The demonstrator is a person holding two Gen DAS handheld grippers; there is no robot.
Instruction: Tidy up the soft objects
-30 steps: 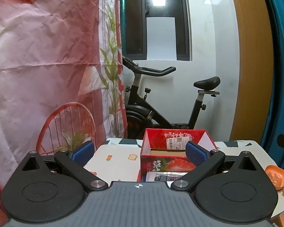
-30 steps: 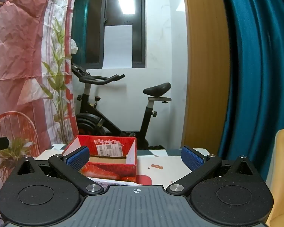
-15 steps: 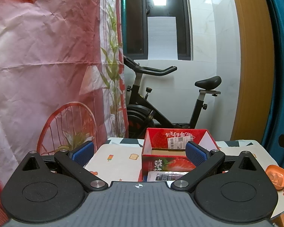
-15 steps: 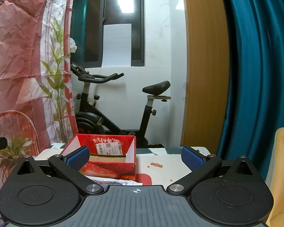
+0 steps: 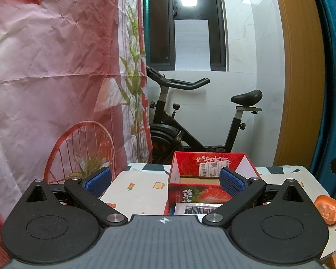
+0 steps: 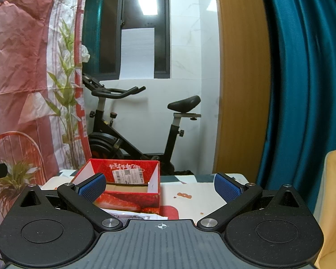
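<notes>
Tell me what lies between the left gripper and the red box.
In the left wrist view, a flat printed packet lies on the tablecloth between the open left gripper and the red box.

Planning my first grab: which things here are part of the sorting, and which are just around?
Job: red strawberry box, open on top; flat packet in front of it; left gripper; right gripper.
Around: orange dish, exercise bike, teal curtain.
</notes>
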